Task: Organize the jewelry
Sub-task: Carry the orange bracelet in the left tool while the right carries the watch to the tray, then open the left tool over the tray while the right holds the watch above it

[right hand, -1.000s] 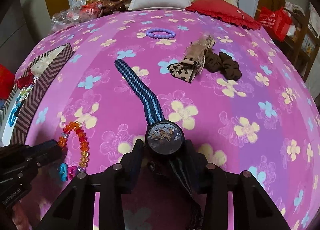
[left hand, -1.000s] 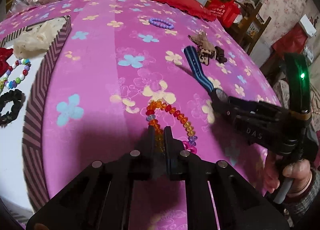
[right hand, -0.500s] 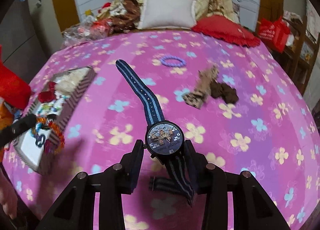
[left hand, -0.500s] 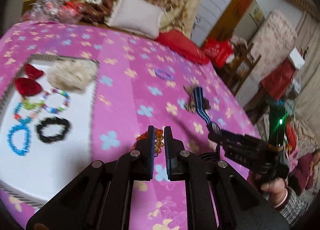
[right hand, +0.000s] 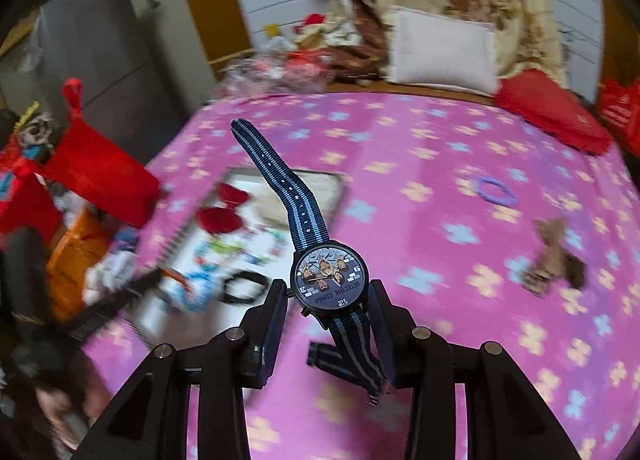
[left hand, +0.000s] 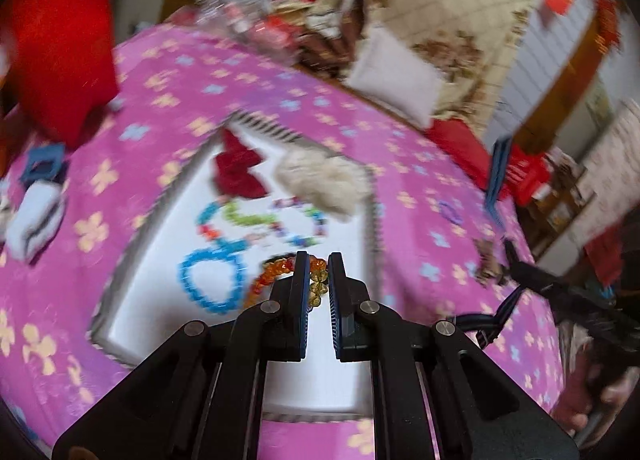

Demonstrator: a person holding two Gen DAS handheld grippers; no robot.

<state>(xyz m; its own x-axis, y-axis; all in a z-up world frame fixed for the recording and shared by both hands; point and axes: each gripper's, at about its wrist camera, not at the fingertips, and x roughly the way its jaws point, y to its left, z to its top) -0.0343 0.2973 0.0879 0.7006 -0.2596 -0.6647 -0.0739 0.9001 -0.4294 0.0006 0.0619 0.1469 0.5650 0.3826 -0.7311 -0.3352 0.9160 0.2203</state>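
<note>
My left gripper is shut on an orange bead bracelet, which hangs above the white inside of the striped-rim box. My right gripper is shut on a dark watch with a cartoon dial. Its blue striped strap sticks up, and the other strap end droops behind the jaws. The watch hangs in the air above the pink flowered cloth, right of the box. The left wrist view shows the right gripper at the far right. Blurred at the left of the right wrist view is the left gripper.
In the box lie a red bow, a cream fluffy piece, a blue bead bracelet, mixed-colour bead bracelets and a black scrunchie. On the cloth are a purple bracelet and brown scrunchies. Pillows and red bags line the far edge.
Both grippers have risen off the cloth and swung left to the box. The orange bracelet and the watch came up with them; the bracelet now hangs over the box.
</note>
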